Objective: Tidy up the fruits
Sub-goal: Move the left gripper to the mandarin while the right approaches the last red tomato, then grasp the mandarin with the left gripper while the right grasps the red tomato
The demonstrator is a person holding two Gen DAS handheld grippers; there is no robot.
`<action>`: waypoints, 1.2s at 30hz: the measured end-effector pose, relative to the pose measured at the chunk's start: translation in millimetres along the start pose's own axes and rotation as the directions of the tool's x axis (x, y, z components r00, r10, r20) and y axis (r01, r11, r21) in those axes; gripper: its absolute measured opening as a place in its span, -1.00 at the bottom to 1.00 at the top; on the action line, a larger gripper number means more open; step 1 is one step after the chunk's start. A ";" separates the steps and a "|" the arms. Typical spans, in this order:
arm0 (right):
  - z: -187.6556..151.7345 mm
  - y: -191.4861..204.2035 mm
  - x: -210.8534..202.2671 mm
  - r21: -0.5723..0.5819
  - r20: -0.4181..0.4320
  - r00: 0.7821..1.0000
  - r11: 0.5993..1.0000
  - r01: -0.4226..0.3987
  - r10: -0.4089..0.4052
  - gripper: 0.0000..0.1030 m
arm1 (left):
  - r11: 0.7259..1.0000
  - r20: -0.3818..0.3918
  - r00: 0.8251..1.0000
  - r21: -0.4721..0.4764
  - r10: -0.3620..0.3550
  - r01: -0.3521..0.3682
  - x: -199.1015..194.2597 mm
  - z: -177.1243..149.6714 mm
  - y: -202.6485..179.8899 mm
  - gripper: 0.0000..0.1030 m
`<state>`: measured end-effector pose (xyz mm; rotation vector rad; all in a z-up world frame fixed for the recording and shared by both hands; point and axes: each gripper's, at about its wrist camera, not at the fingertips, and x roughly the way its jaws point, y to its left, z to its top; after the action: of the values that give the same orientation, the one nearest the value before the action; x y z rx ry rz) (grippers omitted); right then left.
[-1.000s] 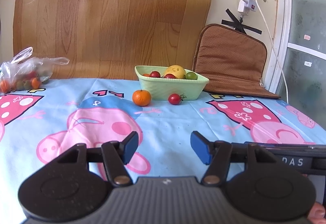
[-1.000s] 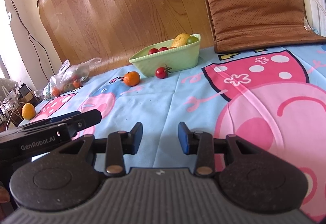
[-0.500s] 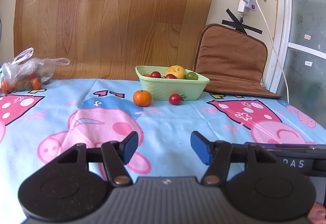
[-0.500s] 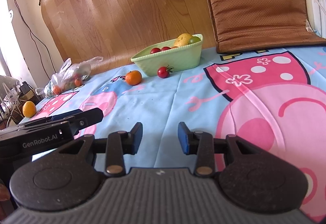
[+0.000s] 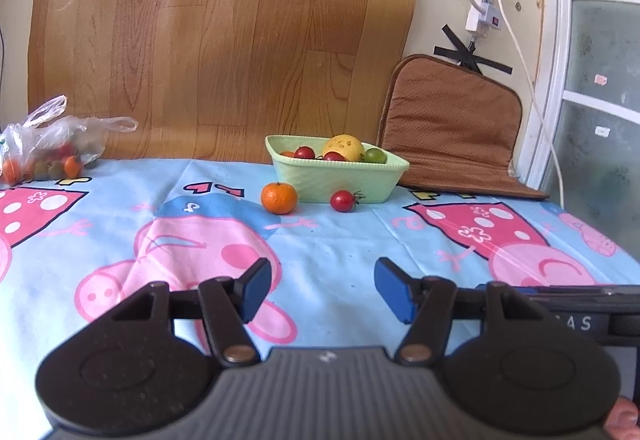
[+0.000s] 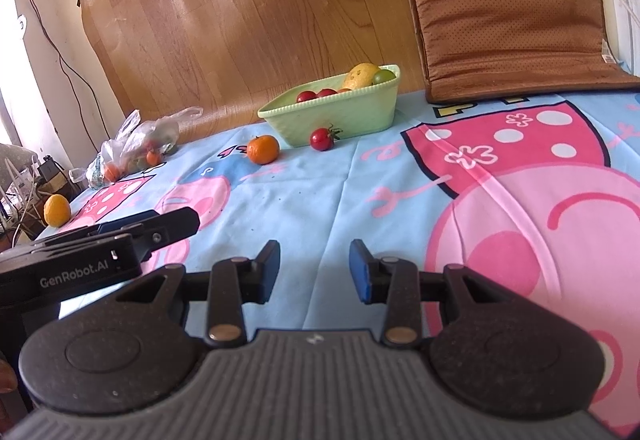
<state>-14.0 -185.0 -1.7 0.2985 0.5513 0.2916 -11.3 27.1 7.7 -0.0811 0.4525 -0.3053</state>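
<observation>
A light green basket (image 5: 340, 185) (image 6: 344, 115) stands at the far side of the table and holds red tomatoes, a yellow fruit (image 5: 343, 147) and a green one. An orange mandarin (image 5: 279, 197) (image 6: 262, 149) and a red tomato (image 5: 342, 200) (image 6: 321, 139) lie on the cloth just in front of it. My left gripper (image 5: 320, 290) is open and empty, low over the cloth and well short of the fruits. My right gripper (image 6: 314, 270) is open and empty, also near the front. The left gripper's body shows in the right wrist view (image 6: 100, 252).
A clear plastic bag of small fruits (image 5: 44, 151) (image 6: 132, 151) lies at the far left. A yellow fruit (image 6: 57, 210) sits at the left table edge. A brown cushion (image 5: 452, 127) (image 6: 512, 19) leans at the back right. A wooden board (image 5: 224, 31) stands behind.
The right wrist view has shifted slightly, with the basket and fruits sliding a little to the right. The left view rose very slightly. Both grippers stay open and empty.
</observation>
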 end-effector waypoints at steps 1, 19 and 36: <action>3.4 -1.4 -0.1 -0.018 0.002 1.000 1.000 0.003 -0.003 -0.20 | 1.000 -0.004 1.000 -0.018 -0.018 0.018 0.2 1.9 3.7 0.19; 96.4 -14.3 139.2 -0.235 -0.145 0.987 0.967 -0.103 0.070 -0.19 | 0.994 -0.187 0.982 0.105 0.040 -0.021 154.9 84.8 34.9 0.22; 125.6 -19.1 105.9 -0.274 0.049 0.991 0.956 -0.109 0.127 -0.47 | 0.995 -0.093 0.991 0.027 -0.095 0.098 160.5 140.8 17.3 -0.27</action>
<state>144.9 -190.5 44.0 0.0748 0.4223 0.4665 192.8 -4.5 64.5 -0.0588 0.5354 -0.4121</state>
